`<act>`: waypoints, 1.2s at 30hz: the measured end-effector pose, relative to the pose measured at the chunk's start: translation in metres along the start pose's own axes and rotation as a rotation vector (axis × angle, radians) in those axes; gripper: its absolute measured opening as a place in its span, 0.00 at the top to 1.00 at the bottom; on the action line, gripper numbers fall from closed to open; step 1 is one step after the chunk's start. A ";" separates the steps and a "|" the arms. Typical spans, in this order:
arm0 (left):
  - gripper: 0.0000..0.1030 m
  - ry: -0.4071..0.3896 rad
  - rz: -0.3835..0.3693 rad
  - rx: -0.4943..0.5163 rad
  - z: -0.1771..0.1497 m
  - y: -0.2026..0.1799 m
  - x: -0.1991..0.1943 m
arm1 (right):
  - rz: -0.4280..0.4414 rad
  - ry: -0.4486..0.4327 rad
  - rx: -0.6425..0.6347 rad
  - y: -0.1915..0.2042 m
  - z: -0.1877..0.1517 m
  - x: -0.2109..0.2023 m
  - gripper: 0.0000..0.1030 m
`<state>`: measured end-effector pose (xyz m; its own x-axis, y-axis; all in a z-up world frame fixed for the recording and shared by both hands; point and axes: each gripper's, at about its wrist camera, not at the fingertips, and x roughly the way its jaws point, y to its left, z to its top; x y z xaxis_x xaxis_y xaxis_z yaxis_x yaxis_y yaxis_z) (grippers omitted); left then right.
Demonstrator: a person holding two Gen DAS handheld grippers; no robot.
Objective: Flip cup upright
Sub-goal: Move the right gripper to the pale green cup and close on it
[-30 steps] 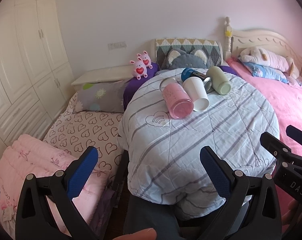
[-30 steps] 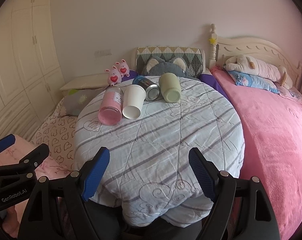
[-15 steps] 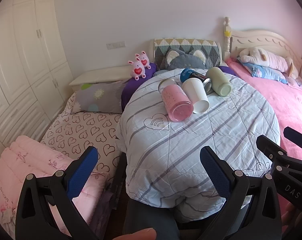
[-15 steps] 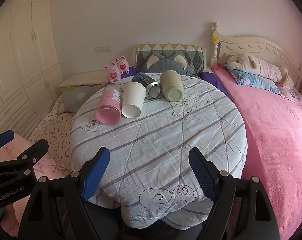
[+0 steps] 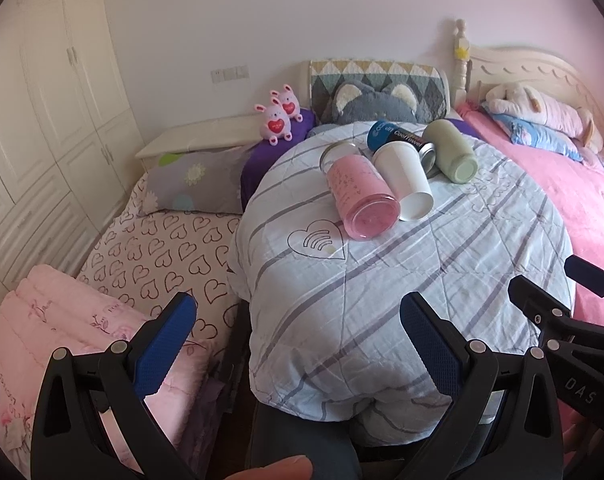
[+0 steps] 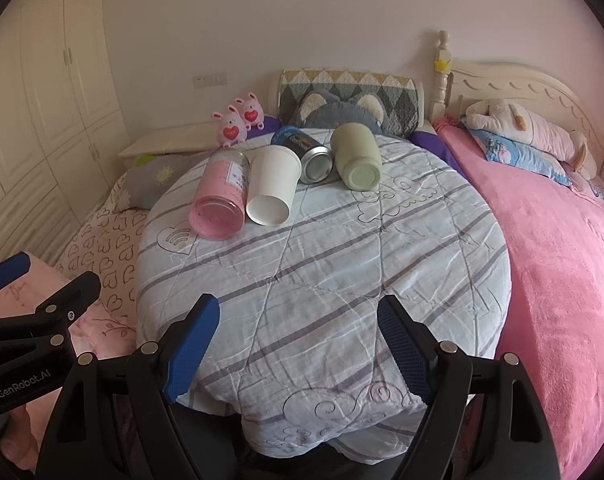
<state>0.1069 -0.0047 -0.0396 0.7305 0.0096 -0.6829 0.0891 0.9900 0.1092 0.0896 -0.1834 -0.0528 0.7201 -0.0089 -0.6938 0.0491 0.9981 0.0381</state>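
Several cups lie on their sides in a row at the far side of a round table covered with a striped cloth (image 5: 382, 292) (image 6: 322, 272). From the left: a pink cup (image 5: 360, 196) (image 6: 221, 194), a white paper cup (image 5: 404, 180) (image 6: 271, 184), a blue can-like cup (image 5: 398, 138) (image 6: 306, 152), a pale green cup (image 5: 452, 156) (image 6: 358, 156). My left gripper (image 5: 297, 344) is open and empty at the near left edge of the table. My right gripper (image 6: 297, 348) is open and empty at the near edge. Both are well short of the cups.
A bed with a heart-print sheet (image 5: 161, 252) and folded pink quilt (image 5: 61, 320) lies on the left. A pink bed (image 6: 562, 260) with plush toys lies on the right. Pink bunny toys (image 6: 239, 120) and a grey cat cushion (image 6: 342, 110) sit behind the table. White wardrobes (image 5: 41, 100) line the left wall.
Both grippers have risen and tilted slightly, so the table and cups sit a little lower and nearer in both views. The cups have not moved. Both grippers stay open.
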 end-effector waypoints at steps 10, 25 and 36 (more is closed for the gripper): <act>0.00 0.044 0.005 -0.018 0.051 -0.002 0.054 | -0.010 0.048 -0.018 -0.014 0.058 0.053 0.20; 0.00 0.082 0.005 -0.013 0.134 -0.026 0.150 | -0.070 0.122 -0.016 -0.067 0.150 0.167 0.20; 0.00 0.123 0.000 -0.017 0.143 -0.029 0.175 | -0.042 0.203 -0.011 -0.081 0.176 0.224 0.20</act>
<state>0.3292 -0.0516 -0.0586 0.6421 0.0255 -0.7662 0.0772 0.9922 0.0977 0.3685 -0.2771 -0.0843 0.5635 -0.0388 -0.8252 0.0678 0.9977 -0.0006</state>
